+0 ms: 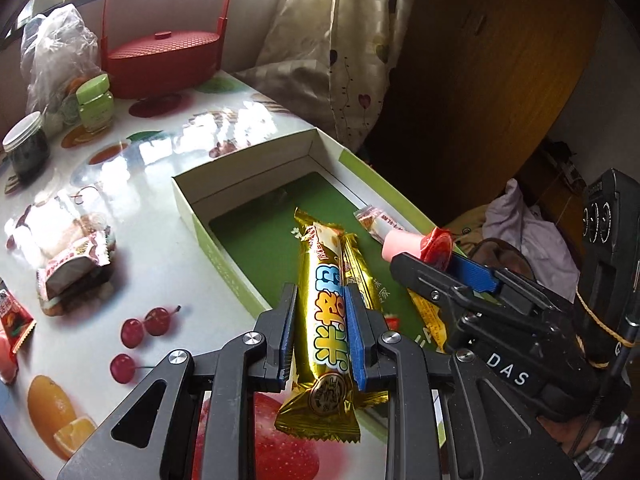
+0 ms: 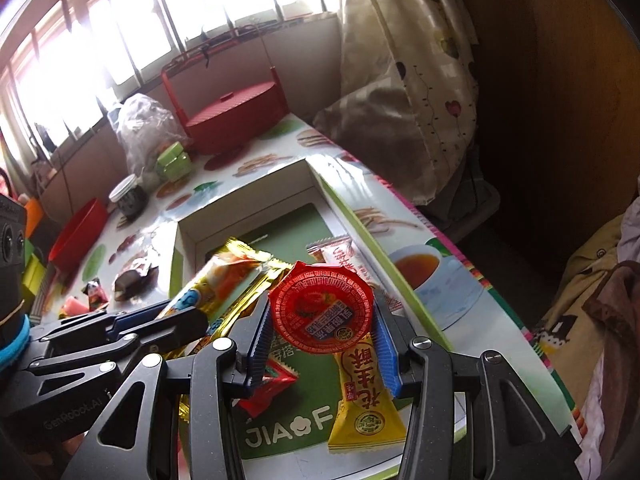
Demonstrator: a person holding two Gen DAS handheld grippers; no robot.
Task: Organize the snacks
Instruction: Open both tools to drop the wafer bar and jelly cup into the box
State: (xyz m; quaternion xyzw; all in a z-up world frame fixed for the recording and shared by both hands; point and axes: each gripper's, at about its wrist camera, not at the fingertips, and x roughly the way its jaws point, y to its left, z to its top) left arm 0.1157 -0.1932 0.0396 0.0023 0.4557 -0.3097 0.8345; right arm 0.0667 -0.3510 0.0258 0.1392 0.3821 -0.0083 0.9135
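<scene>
On the far left of the fruit-print table (image 1: 168, 216) sit the snacks I have not sorted: a heap of small wrapped cakes (image 1: 76, 256) and, cut off by the frame edge, a red packet (image 1: 12, 320) I cannot read. Further back stand a dark jar (image 1: 26, 148), a green jar (image 1: 94, 102), a plastic bag (image 1: 60, 48) and a red lidded basket (image 1: 164, 56), all well apart from my work. My left gripper (image 1: 320, 320) is closed narrow on a gold snack bar (image 1: 324, 304), pinched across its middle so the long wrapper stays level, and I hold it over the near part of the open box (image 1: 184, 196), whose green floor is where I judge the snacks belong. Whether the bar's far end touches the floor I cannot tell. To the right, my right gripper (image 2: 324, 320) is clamped on a red-lidded jelly cup (image 2: 320, 308), gripped by its sides with the foil lid facing the camera; it hangs above the box too, near its right wall. Beneath it lie a yellow peanut-candy pack (image 2: 364, 400) and a small red sweet (image 2: 272, 384), partly hidden by my fingers, and a pale wrapped stick (image 1: 376, 224) lies along the right wall. The cup's pink body shows only in the left view, and the box's near edge is lost behind both tools.
</scene>
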